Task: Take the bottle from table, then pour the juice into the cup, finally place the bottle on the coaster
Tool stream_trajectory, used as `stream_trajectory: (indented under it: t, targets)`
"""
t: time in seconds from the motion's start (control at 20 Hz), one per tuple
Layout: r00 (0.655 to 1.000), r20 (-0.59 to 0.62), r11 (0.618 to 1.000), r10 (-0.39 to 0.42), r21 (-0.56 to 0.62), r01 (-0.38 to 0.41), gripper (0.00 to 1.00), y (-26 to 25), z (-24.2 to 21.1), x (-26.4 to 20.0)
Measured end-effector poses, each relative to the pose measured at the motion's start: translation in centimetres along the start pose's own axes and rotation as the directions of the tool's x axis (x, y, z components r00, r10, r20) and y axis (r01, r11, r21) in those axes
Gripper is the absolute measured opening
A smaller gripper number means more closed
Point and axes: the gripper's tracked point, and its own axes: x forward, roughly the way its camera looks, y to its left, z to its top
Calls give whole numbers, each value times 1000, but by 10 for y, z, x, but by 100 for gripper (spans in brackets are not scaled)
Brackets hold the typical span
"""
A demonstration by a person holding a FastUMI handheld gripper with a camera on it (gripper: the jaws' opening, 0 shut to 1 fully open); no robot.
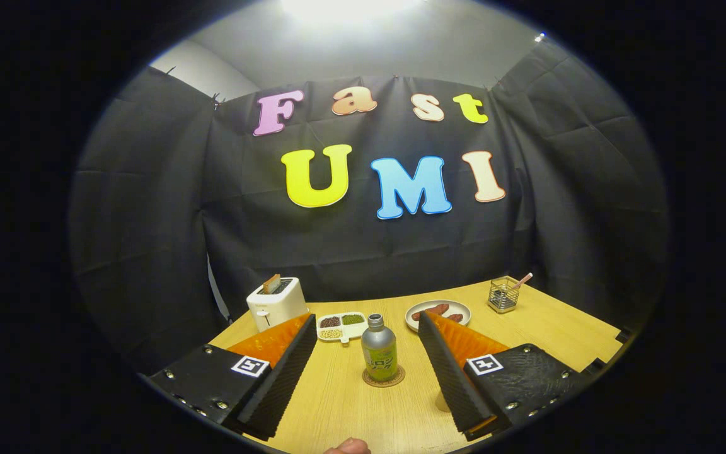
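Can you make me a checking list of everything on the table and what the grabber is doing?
Surface: wooden table, looks clean.
Job's things: bottle upright on the coaster, capped. A cup peeks from behind one finger.
Clutter: toaster, divided tray of beans, plate of food, glass holder.
Grippers: gripper open, fingers either side of the bottle, not touching.
Cables: nothing seen.
Surroundings: black cloth wall; a fingertip below.

The table [527,328] is showing a pale wood grain with a smooth, matt finish. The bottle [379,353] is gleaming like brushed metal under a glossy label, sitting on a coaster [383,381] looking like woven fibre. The toaster [276,301] is looking like smooth plastic, and the cup [503,294] like clear glass.
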Motion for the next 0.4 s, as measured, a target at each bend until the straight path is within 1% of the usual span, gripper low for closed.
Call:
stream_trajectory:
  t: [0.4]
  targets:
    - [999,29,999,39,-15,-38,98,18,14,-9]
